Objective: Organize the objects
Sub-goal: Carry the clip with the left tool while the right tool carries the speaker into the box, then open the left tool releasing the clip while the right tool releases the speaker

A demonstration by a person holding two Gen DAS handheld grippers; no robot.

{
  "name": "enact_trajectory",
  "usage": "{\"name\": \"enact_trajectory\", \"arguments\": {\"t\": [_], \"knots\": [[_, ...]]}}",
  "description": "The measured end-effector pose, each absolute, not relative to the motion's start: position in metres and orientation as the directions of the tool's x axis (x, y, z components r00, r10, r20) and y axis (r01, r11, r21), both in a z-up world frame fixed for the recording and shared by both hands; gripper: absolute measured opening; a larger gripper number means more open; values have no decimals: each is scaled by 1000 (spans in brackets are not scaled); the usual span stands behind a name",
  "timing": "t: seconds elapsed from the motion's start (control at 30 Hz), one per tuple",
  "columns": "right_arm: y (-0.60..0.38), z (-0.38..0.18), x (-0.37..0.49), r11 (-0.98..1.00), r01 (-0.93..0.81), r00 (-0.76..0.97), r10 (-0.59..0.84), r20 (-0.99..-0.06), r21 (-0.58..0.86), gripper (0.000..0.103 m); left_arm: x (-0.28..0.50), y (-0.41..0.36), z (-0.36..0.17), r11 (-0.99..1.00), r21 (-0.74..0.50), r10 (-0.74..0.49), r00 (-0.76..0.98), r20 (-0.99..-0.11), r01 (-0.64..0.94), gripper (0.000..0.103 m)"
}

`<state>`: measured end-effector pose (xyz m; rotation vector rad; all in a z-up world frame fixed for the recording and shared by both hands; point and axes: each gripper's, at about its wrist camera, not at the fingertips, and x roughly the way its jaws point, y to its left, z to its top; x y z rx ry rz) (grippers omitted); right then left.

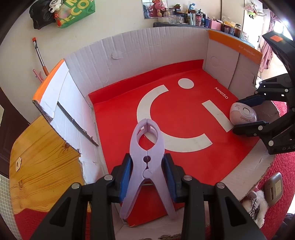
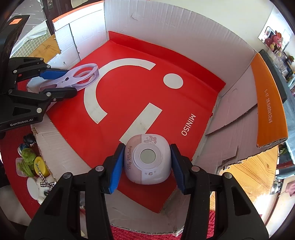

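Note:
My left gripper [image 1: 147, 169] is shut on a large lilac plastic clip [image 1: 146, 147], its blue pads pressing the clip's handles, held over the near left part of the cardboard box [image 1: 147, 42]. From the right wrist view, that clip [image 2: 81, 75] and the left gripper [image 2: 60, 83] sit at the box's left edge. My right gripper [image 2: 146, 166] is shut on a small pink and white rounded "My Melody" device [image 2: 147, 158], low over the red floor. The left wrist view has this device [image 1: 242, 114] and the right gripper [image 1: 247, 112] at the box's right side.
A red MINISO bag [image 1: 184, 114] lines the box floor. The box stands on a wooden table [image 1: 42, 157] with a red cloth. Small toys and a yellow tub [image 2: 41, 166] lie outside the near left wall, a beige item [image 1: 274, 188] outside the right. A cluttered shelf [image 1: 193, 16] runs behind.

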<state>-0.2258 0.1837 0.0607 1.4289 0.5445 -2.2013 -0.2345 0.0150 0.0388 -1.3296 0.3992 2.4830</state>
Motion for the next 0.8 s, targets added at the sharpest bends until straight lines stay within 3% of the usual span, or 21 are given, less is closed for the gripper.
{"name": "enact_trajectory", "arguments": {"t": [0.4,0.57,0.8], "knots": [[198,62,-207,-821,565,-364,-154,-919,-86,50,-237,18,38,-921,88,137,-526,-839,-380,38],[207,63,-196,-826,558,-370,-156,-916,-84,52,-237,19,40,-922,70,152,-525,-838,-380,46],[222,69,-178,-832,550,-382,-178,-907,-68,58,-237,12,46,-931,19,189,-527,-829,-364,47]]}}
